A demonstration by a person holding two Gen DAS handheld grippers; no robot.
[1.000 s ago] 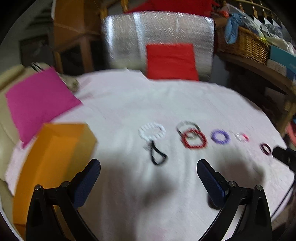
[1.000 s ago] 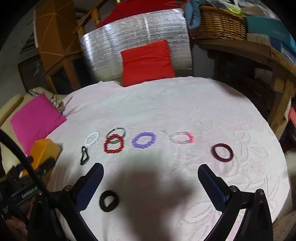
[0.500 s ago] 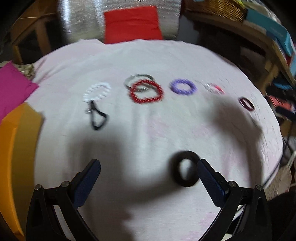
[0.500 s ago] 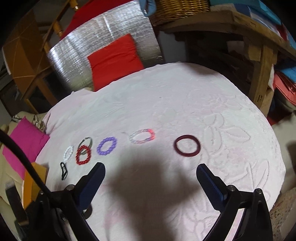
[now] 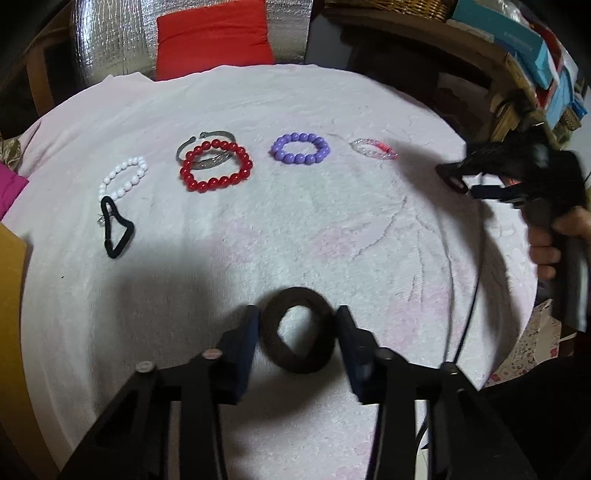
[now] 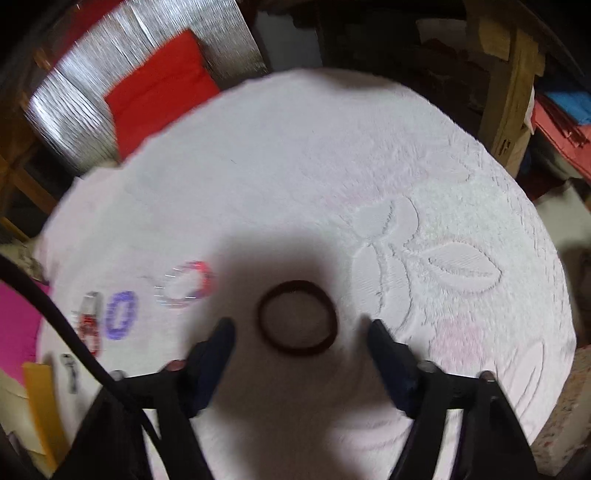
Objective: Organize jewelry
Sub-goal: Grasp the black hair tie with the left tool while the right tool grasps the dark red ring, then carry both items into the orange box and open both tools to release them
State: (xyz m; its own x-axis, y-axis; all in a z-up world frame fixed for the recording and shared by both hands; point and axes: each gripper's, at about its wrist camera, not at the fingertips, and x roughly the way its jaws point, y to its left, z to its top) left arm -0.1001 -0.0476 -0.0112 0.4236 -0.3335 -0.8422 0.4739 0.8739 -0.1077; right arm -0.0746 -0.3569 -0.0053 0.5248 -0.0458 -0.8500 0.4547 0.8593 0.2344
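Observation:
A thick dark brown hair band point(image 5: 327, 334) lies on the pale pink cloth point(image 5: 314, 221), between the pads of my left gripper point(image 5: 297, 326), whose jaws touch or nearly touch its sides. A thin maroon bangle point(image 6: 328, 326) lies between the open fingers of my right gripper point(image 6: 299, 328), apart from both. Farther back lie a black hair tie point(image 5: 116, 230), a white bead bracelet point(image 5: 123, 179), a red bead bracelet point(image 5: 216, 166) over a metal bangle point(image 5: 205, 142), a purple bead bracelet point(image 5: 300, 148) and a clear-pink bracelet point(image 5: 375, 148).
An orange box point(image 5: 9, 295) stands at the table's left edge, beside a magenta cushion point(image 6: 18, 321). A silver-backed chair with a red cushion point(image 5: 212, 33) stands behind the table. Wooden shelving point(image 6: 506, 85) is at the right. The right gripper's handle and hand point(image 5: 546, 206) show at the right.
Both grippers have come down and forward toward the cloth. The left gripper's jaws have narrowed around the brown hair band. The right gripper has moved over the maroon bangle.

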